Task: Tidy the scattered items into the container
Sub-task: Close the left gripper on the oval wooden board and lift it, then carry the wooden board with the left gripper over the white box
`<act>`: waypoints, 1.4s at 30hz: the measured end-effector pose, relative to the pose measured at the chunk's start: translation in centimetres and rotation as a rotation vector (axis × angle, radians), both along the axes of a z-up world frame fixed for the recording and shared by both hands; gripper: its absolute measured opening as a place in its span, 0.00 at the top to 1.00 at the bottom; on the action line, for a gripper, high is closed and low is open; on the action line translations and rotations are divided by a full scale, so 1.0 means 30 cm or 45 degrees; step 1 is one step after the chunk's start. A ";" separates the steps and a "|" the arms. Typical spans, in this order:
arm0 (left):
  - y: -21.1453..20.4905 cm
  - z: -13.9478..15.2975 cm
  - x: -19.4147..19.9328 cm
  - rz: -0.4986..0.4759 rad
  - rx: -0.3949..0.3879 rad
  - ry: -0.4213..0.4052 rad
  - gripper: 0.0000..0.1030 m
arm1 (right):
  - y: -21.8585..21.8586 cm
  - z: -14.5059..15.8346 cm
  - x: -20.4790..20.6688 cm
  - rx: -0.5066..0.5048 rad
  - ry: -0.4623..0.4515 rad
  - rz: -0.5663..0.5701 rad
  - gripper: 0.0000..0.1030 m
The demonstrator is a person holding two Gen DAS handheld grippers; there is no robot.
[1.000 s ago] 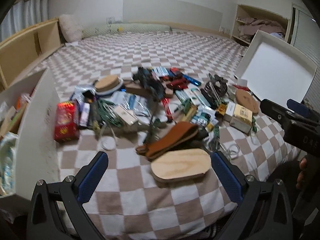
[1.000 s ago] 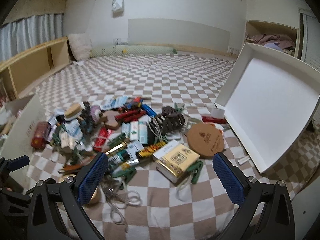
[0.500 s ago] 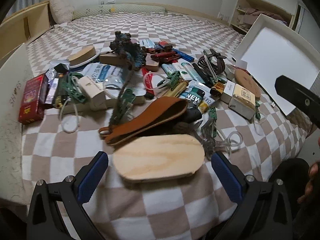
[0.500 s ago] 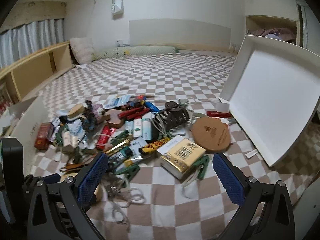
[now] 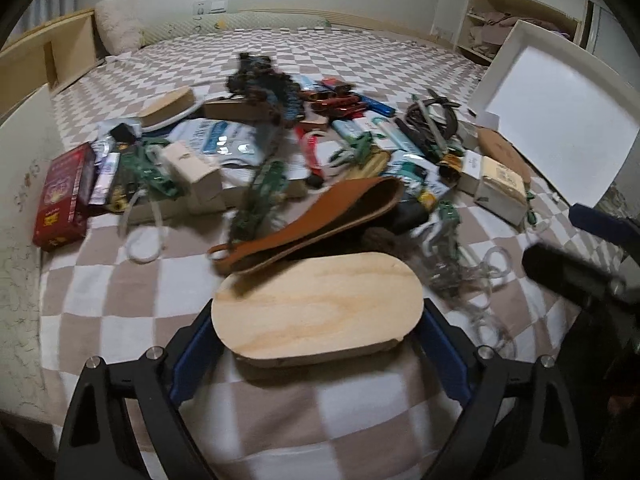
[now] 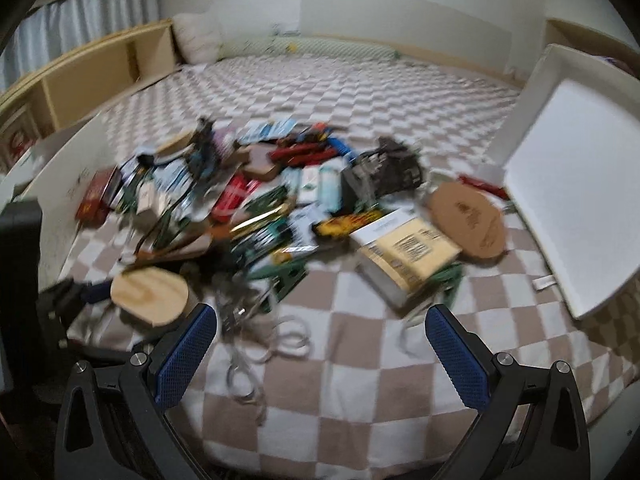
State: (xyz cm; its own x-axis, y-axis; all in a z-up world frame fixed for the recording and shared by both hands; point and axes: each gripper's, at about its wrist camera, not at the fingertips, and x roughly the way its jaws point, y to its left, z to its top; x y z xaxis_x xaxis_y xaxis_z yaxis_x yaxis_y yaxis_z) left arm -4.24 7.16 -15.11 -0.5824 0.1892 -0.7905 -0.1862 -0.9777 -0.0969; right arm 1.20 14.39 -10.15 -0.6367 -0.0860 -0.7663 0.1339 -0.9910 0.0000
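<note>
An oval pale-wood box (image 5: 316, 304) lies at the near edge of the pile on the checked blanket (image 5: 360, 420). My left gripper (image 5: 318, 344) straddles it, one blue pad at each end, and its jaws are closing on it; I see no firm press. The same box (image 6: 150, 294) shows at lower left in the right wrist view. My right gripper (image 6: 320, 356) hangs open over bare blanket and white cords (image 6: 288, 340), nothing between its fingers. A yellow-and-white carton (image 6: 408, 248) lies just ahead of it.
A tilted, empty white tray (image 5: 560, 120) stands at the right. A white box wall (image 5: 20, 200) rises at the left, with a red pack (image 5: 64, 196) beside it. A brown leather strip (image 5: 320, 216) and a round cork mat (image 6: 468, 220) lie among several small items.
My left gripper sank toward the oval wooden box and now has it between narrower jaws. The right gripper dropped lower and closer to the pile, still open.
</note>
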 end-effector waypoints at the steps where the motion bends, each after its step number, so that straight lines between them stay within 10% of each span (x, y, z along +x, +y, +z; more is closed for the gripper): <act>1: -0.016 0.001 0.002 0.016 -0.004 -0.002 0.09 | -0.012 -0.010 -0.004 -0.001 -0.016 0.042 0.00; 5: -0.097 0.003 0.022 0.092 -0.017 -0.008 0.09 | -0.049 -0.042 -0.026 0.010 -0.061 0.161 0.27; 16: -0.177 -0.008 0.086 0.138 -0.022 0.012 0.09 | -0.165 -0.090 -0.078 0.107 -0.157 0.491 0.59; 28: -0.178 -0.011 0.072 0.148 -0.021 0.036 0.09 | -0.186 -0.110 -0.085 0.160 -0.159 0.466 0.74; 42: -0.175 0.121 0.104 0.129 0.077 0.143 0.09 | -0.146 0.012 -0.017 -0.068 -0.083 0.283 0.76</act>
